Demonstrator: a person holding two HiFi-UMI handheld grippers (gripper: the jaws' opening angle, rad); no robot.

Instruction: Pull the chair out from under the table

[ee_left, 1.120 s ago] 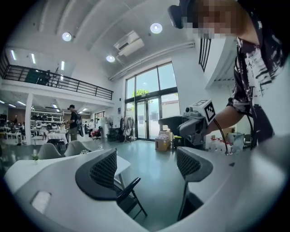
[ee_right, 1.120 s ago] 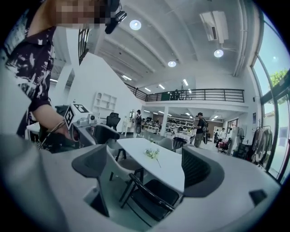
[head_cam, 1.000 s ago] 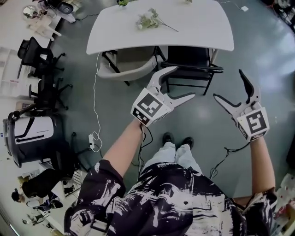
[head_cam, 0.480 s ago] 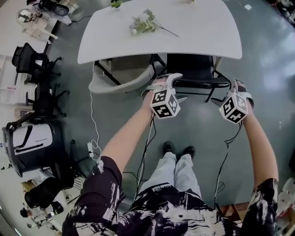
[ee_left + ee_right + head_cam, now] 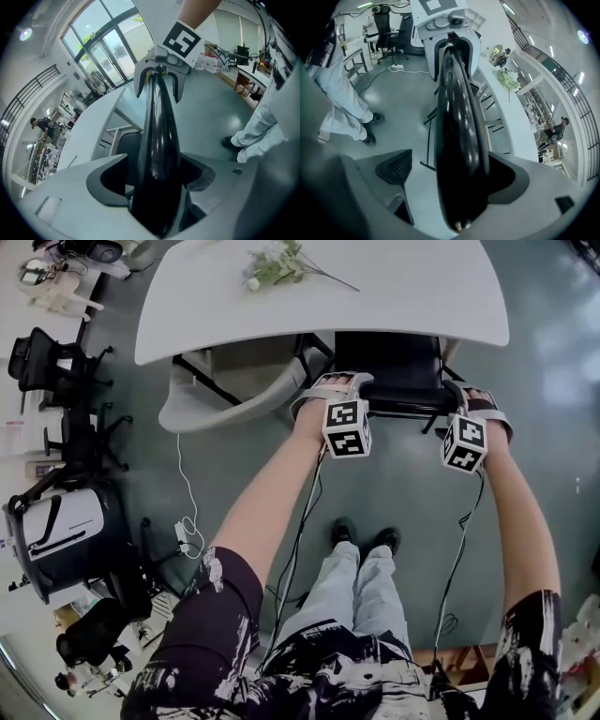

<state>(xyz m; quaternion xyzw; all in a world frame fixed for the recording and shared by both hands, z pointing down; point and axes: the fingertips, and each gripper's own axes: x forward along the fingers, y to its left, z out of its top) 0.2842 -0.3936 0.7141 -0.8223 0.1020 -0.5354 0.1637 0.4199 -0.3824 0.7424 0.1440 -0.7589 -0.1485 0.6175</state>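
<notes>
A black chair stands tucked under the white table, with only its back and part of the seat showing. Both grippers straddle the top edge of its back. My left gripper is at the left end; in the left gripper view the glossy black back runs between its jaws, which are closing with a gap still on one side. My right gripper is at the right end. In the right gripper view the back lies against one pad, and the other pad stands clear of it.
A pale grey chair sits under the table's left part, close to my left gripper. A flower sprig lies on the tabletop. Office chairs and a black-and-white case stand at the left. A white cable trails over the floor.
Both grippers have come down and forward from in front of me and rolled over. They now straddle the top of the chair's back. The chair has not moved.
</notes>
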